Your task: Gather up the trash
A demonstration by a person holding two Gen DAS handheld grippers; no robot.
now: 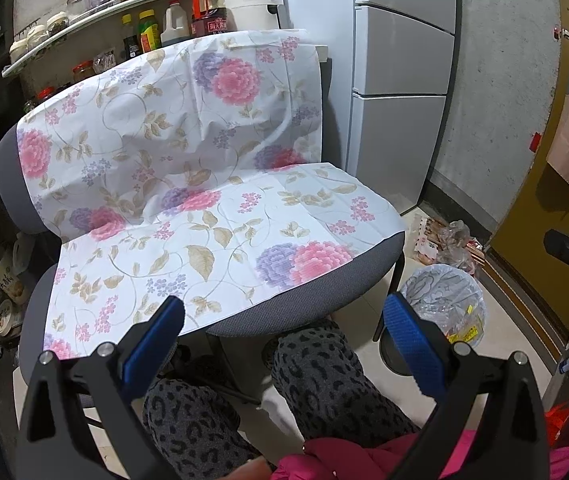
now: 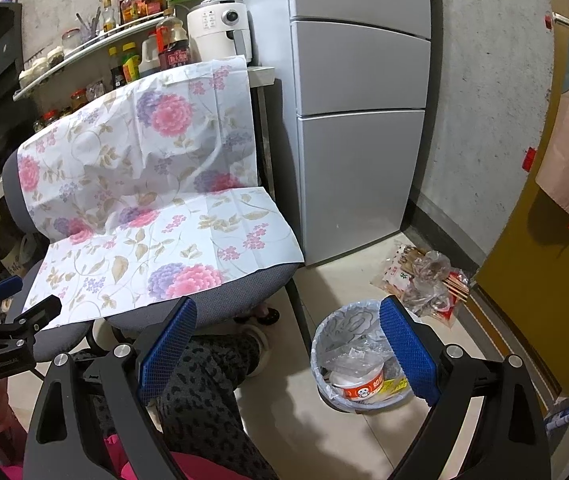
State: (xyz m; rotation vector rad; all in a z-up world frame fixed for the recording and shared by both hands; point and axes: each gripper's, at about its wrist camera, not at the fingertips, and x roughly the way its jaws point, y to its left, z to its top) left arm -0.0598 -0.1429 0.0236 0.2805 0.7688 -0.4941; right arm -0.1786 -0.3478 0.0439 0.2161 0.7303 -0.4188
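Bright even indoor light, soft shadows, fisheye-warped dark corners

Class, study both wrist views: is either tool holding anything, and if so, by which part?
Nothing is held. The left tool and the right tool are both open, with nothing between their fingers.

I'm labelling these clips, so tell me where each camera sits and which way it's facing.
Left wrist: on the left gripper, facing the floral-covered chair; patterned legs below, jaws open.
Right wrist: on the right gripper, aimed further right at the trash bin and fridge; jaws open.
Shared: chair, bin, fridge, floor litter.
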